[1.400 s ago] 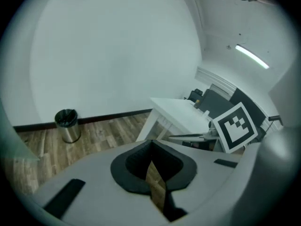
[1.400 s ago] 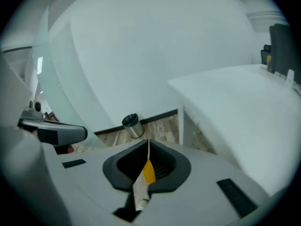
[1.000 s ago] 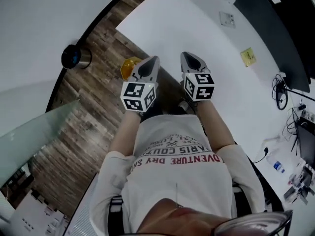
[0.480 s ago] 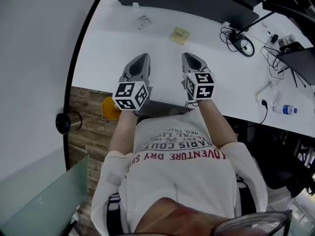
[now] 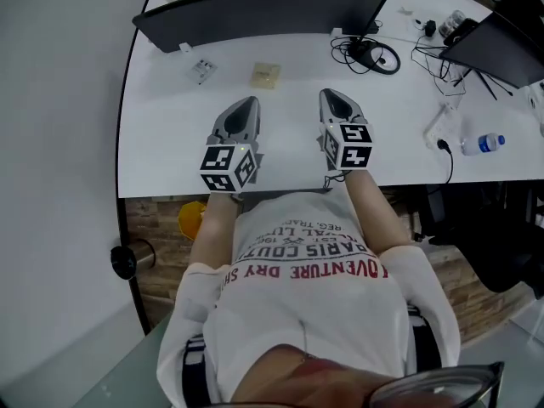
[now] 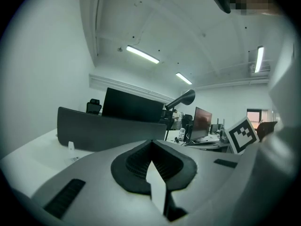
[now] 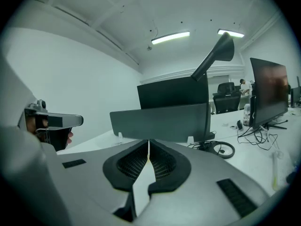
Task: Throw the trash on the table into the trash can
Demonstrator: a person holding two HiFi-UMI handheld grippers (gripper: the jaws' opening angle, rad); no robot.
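Hovering side by side, left claw [image 5: 247, 103] and right claw [image 5: 334, 95] are both pinched together, empty, over the near edge of the surface [image 5: 161, 147]. Trash, a yellowish paper [image 5: 265, 75] and a small wrapper [image 5: 201, 70], lies well ahead, near the dark divider [image 5: 255, 15]. Risk: flat scraps skid away if claws land closed or too shallow.

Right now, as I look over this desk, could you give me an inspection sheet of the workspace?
Surface: white table, two small scraps on it.
Job's things: crumpled wrapper and yellowish paper scrap lie on the table; round metal can stands on the floor, left.
Clutter: water bottle, dark divider panel.
Grippers: left gripper and right gripper both shut, empty, over the table's near edge.
Cables: coiled black cable; power strip with lead.
Surroundings: wood floor, yellow object beside the table edge.
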